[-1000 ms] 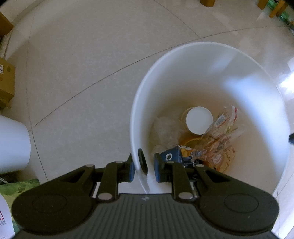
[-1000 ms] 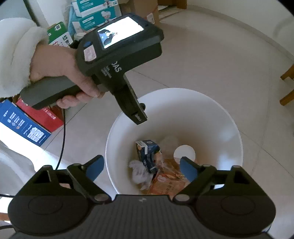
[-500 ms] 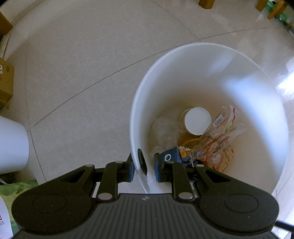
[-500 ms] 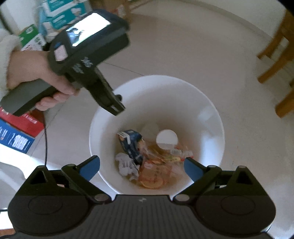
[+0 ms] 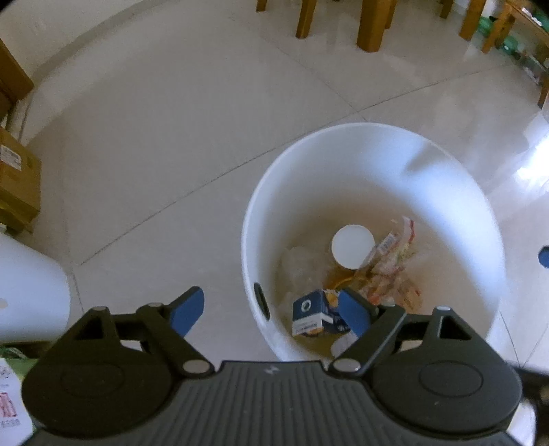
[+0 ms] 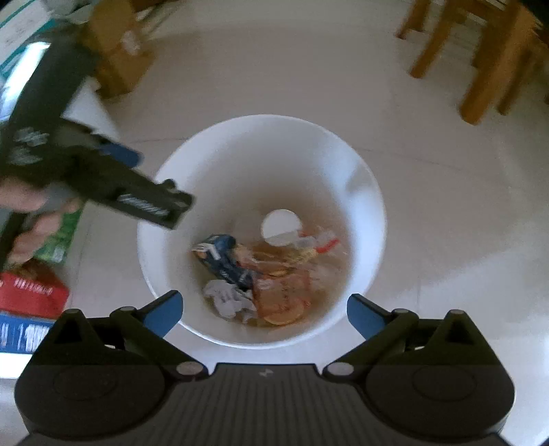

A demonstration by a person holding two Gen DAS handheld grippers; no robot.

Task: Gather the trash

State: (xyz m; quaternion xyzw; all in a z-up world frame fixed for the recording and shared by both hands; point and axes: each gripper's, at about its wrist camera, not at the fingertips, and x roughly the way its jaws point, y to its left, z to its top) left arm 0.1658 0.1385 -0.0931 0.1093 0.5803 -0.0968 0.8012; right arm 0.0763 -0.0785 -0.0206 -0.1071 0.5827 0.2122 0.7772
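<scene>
A white trash bin stands on the tiled floor and holds a blue carton, a white cup, snack wrappers and crumpled plastic. My left gripper is open, its fingers straddling the bin's near rim without touching it. My right gripper is open and empty above the bin. There I see the blue carton, a crumpled tissue and an orange wrapper. A hand holds the blurred left tool body over the bin's left rim.
Wooden furniture legs stand beyond the bin, also seen as chair legs at upper right. A cardboard box and a white rounded object sit at left. Red and blue boxes lie on the floor.
My left gripper was shut on the bin's rim; it has opened, let go and pulled back and up. My right gripper, still open, has swung to look straight down into the bin.
</scene>
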